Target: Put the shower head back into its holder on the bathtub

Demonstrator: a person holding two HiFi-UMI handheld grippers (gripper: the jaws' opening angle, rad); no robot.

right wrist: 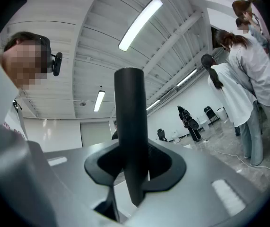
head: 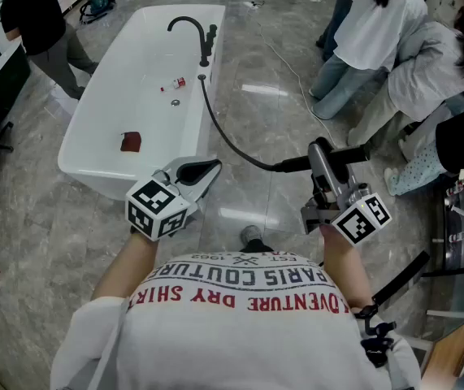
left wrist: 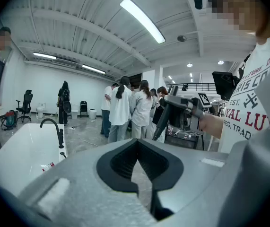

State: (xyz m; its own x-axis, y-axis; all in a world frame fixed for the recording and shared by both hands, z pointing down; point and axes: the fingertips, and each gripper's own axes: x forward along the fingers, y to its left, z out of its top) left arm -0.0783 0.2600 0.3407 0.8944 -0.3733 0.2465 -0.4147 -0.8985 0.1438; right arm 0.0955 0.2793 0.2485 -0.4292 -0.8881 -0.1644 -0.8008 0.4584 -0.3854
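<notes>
The white bathtub [head: 93,112] stands on the floor at the upper left, with a black curved faucet [head: 192,29] on its right rim. A black hose [head: 227,140] runs from that rim to the black shower head [head: 349,154]. My right gripper [head: 319,159] is shut on its handle and holds it above the floor, right of the tub. In the right gripper view the handle [right wrist: 130,126] stands upright between the jaws of the right gripper [right wrist: 132,171]. My left gripper [head: 197,175] is shut and empty near the tub's near corner. Its closed jaws [left wrist: 137,150] face the tub [left wrist: 16,155].
A red object [head: 131,142] and a small bottle [head: 175,83] lie inside the tub. Several people in white [head: 394,47] crouch on the floor at the right. A person in black [head: 36,23] stands at the tub's far left. A thin cable [head: 297,80] crosses the floor.
</notes>
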